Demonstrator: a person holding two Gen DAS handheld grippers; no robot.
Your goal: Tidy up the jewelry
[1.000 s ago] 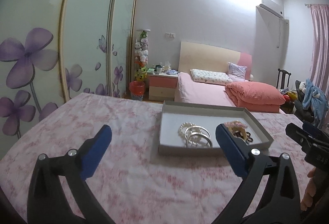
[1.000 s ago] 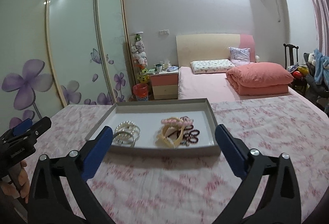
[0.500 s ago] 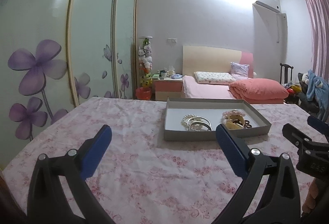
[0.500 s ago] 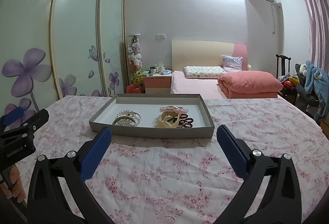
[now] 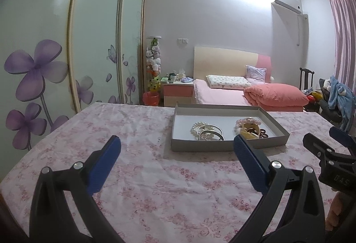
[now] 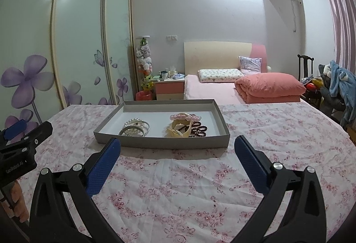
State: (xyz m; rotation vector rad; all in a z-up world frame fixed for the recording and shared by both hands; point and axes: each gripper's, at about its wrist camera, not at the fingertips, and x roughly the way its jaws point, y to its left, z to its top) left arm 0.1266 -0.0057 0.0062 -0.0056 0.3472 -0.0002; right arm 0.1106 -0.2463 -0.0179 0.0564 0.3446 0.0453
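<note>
A shallow grey tray (image 5: 211, 146) (image 6: 155, 143) stands on the pink flowered tablecloth. In it lie pearl and silver bracelets (image 5: 205, 131) (image 6: 134, 127) on the left and a pile of pink, cream and dark bead bracelets (image 5: 250, 127) (image 6: 185, 123) on the right. My left gripper (image 5: 176, 146) is open and empty, in front of the tray. My right gripper (image 6: 178, 147) is open and empty, in front of the tray too. Each gripper shows at the edge of the other's view: the right gripper in the left wrist view (image 5: 331, 154), the left gripper in the right wrist view (image 6: 24, 138).
The table (image 5: 144, 176) is covered with the flowered cloth. Behind it are a bed with a pink quilt (image 5: 276, 93), a nightstand (image 5: 178, 92), a wardrobe with flower-printed doors (image 5: 66, 53) and a chair with clothes (image 5: 338, 96).
Both grippers have drawn back from the tray and levelled out; the tray now sits farther away in both views. Both stay open and empty.
</note>
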